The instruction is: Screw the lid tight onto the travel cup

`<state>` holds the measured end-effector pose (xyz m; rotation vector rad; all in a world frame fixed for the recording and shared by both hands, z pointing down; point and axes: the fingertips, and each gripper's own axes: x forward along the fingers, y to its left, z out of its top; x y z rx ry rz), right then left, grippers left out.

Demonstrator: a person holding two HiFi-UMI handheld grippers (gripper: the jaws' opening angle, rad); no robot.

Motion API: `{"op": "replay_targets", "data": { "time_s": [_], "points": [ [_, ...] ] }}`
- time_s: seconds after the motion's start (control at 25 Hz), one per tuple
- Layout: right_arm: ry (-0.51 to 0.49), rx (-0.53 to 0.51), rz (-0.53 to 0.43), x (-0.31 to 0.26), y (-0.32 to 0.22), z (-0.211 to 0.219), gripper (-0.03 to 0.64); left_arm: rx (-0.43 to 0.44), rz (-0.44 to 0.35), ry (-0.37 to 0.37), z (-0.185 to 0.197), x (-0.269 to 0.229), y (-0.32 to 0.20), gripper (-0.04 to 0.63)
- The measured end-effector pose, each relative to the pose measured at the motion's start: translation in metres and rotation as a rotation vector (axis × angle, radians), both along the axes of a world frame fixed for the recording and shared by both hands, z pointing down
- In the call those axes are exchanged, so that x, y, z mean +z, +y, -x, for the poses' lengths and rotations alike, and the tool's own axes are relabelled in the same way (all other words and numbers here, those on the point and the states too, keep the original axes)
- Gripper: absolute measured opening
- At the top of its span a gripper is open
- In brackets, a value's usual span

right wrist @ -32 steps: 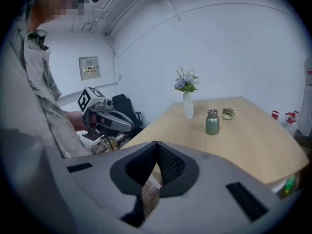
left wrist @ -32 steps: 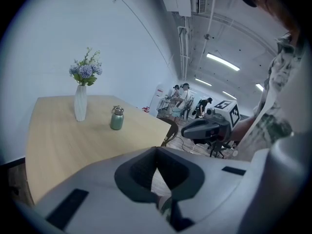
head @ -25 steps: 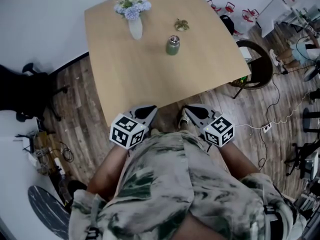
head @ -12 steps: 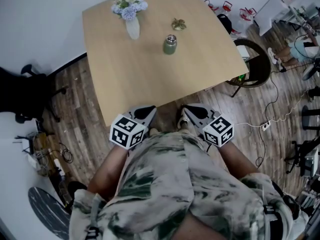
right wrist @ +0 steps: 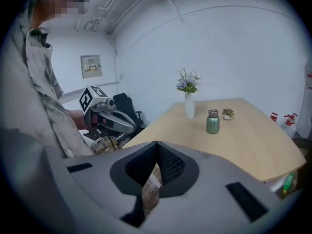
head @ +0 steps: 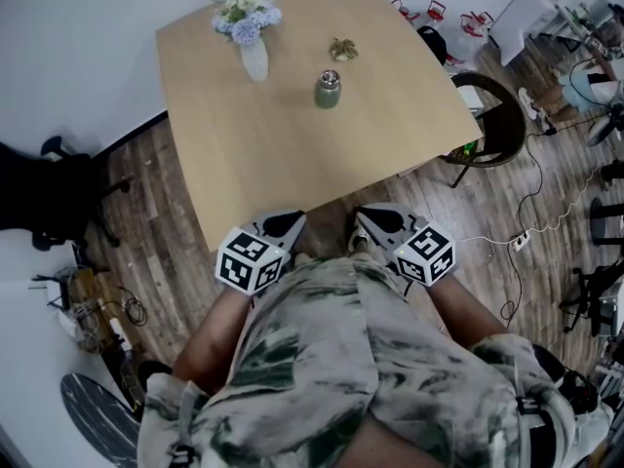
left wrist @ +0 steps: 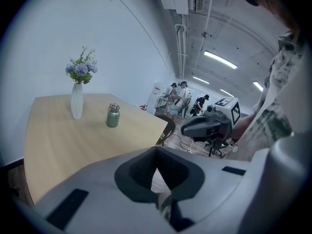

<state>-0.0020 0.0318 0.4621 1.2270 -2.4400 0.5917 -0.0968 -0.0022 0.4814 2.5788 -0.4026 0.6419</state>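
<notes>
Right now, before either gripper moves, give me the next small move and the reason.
Probably carry the left gripper forward over the table toward the travel cup. Both it and the right gripper are shut and empty, held at the body short of the table's near edge, while the cup stands far across.
</notes>
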Motion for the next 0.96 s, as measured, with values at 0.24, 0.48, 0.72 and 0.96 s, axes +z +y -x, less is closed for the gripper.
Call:
{"op": "replay_targets", "data": {
  "time_s": [0.24,0.48,0.72,0.96],
  "points": [
    [0.006,-0.024,0.006,0.003,0.000,0.012,0.020,-0.007,0.002,-0.006,0.013,0.001,0.002,0.023],
    [0.037,-0.059,0.011,0.003,0.000,0.028,0.020,-0.014,0.006,0.008,0.024,0.001,0.004,0.023],
    [0.055,-0.044,0.032,0.006,0.008,0.031,0.020,-0.006,0.002,0.015,0.029,0.007,0.012,0.023],
    [0.063,-0.041,0.070,0.011,0.023,0.032,0.020,0.011,0.017,-0.002,0.033,0.016,0.020,0.023]
  ]
}}
